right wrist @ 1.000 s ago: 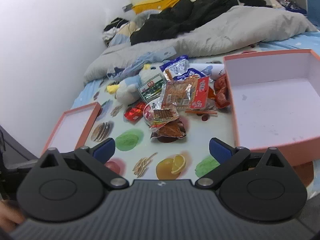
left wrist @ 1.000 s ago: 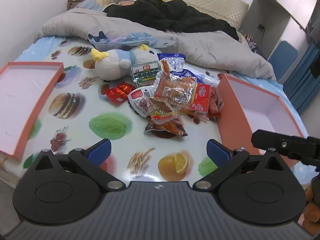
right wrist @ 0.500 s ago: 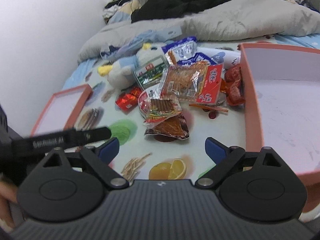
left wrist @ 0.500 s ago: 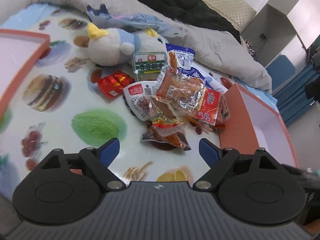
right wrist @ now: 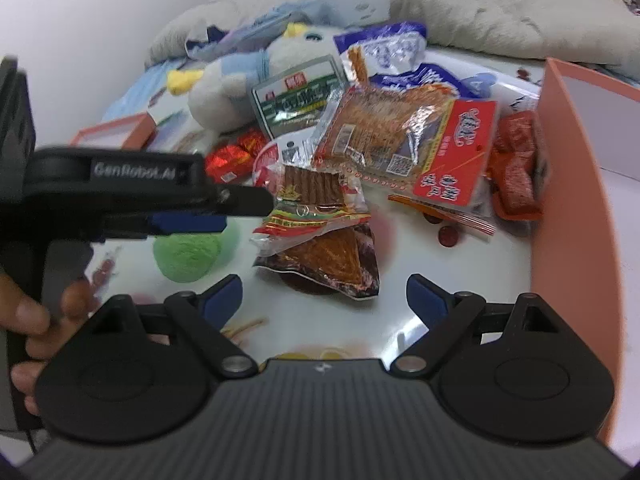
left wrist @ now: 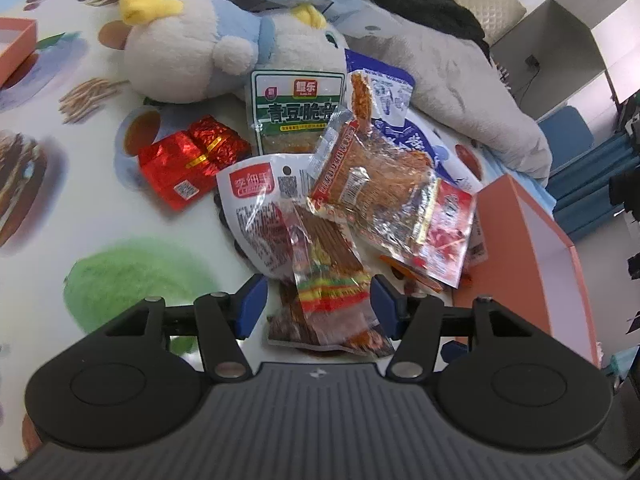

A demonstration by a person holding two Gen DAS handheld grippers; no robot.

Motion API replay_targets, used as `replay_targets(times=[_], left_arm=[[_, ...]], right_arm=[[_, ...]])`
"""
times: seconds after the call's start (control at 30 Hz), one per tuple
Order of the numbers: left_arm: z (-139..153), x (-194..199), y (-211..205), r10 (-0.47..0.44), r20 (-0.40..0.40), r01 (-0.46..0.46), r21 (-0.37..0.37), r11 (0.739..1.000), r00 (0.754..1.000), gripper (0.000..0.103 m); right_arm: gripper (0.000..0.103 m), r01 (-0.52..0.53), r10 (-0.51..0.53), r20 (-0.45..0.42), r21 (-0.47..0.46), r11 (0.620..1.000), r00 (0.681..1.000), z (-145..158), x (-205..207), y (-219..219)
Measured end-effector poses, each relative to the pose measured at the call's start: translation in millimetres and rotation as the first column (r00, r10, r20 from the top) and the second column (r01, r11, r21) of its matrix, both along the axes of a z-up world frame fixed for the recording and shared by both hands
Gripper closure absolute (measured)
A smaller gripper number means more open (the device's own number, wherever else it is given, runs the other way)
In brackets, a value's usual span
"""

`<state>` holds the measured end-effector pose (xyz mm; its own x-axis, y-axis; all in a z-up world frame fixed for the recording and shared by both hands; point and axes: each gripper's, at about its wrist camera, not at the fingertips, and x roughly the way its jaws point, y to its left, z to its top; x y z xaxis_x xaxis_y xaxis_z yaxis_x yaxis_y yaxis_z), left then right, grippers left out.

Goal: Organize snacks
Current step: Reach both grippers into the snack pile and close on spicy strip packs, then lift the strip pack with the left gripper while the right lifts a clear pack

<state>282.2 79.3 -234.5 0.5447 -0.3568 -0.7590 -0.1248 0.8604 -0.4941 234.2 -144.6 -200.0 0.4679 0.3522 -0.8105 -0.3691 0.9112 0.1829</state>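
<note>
A heap of snack packets lies on the fruit-print sheet. Nearest is a striped packet of brown sticks (left wrist: 328,300) lying over a dark brown packet (right wrist: 332,264). My left gripper (left wrist: 317,306) hangs low over the heap with its jaws closing. The striped packet's lower end lies between the blue pads (left wrist: 250,308), with a small gap still showing on each side. My right gripper (right wrist: 324,294) stands wide, its jaws closing slightly, and the dark packet's near edge is just ahead of its fingertips. In the right wrist view the left gripper (right wrist: 240,206) reaches in from the left.
Behind the heap are a green pea packet (left wrist: 298,116), red foil packs (left wrist: 192,156), a large clear packet (left wrist: 384,200) and a plush toy (left wrist: 208,52). An orange box (left wrist: 520,248) stands at the right, an orange tray (left wrist: 16,48) at the far left. A hand (right wrist: 24,320) holds the left gripper.
Both grippers have dropped and moved forward onto the snack heap. The left jaws have narrowed around the striped packet. The left gripper has come into the right wrist view.
</note>
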Motion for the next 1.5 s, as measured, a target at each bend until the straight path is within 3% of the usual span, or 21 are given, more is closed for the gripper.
replay_targets(times=[0.23, 0.33, 0.7, 0.73, 0.83, 1.03, 1.23, 1.5], left_arm=[[-12, 23, -3, -0.016, -0.011, 0.016, 0.012, 1.0, 1.0, 0.041], [-16, 27, -5, -0.006, -0.018, 0.006, 0.01, 1.0, 1.0, 0.047], [-26, 44, -15, -0.062, -0.029, 0.064, 0.053, 0.997, 0.998, 0.047], [-26, 46, -16, -0.063, -0.032, 0.065, 0.057, 0.996, 0.997, 0.047], [-27, 49, -19, -0.07, -0.036, 0.074, 0.095, 0.993, 0.997, 0.055], [-26, 48, -23, -0.06, -0.029, 0.063, 0.117, 0.991, 0.998, 0.062], [-21, 37, -25, -0.054, -0.031, 0.057, 0.098, 0.994, 0.998, 0.065], [-8, 6, -21, -0.03, -0.016, 0.031, 0.09, 0.995, 0.999, 0.066]], right_arm=[[0.013, -0.033, 0.033, -0.013, -0.026, 0.999, 0.999, -23, 20, 10], [0.013, -0.044, 0.044, -0.017, -0.018, 0.999, 0.999, -29, 27, 13], [0.013, -0.084, 0.084, -0.012, -0.01, 0.996, 0.996, -49, 40, 31], [0.021, -0.091, 0.091, 0.012, -0.011, 0.996, 0.996, -49, 38, 33], [0.029, -0.141, 0.145, 0.052, -0.075, 0.987, 0.988, -49, 34, 40], [0.048, -0.153, 0.157, 0.044, -0.077, 0.985, 0.987, -42, 32, 33], [0.054, -0.157, 0.161, 0.035, -0.095, 0.983, 0.986, -37, 18, 30], [0.054, -0.14, 0.143, 0.012, -0.111, 0.984, 0.99, -30, -11, 20]])
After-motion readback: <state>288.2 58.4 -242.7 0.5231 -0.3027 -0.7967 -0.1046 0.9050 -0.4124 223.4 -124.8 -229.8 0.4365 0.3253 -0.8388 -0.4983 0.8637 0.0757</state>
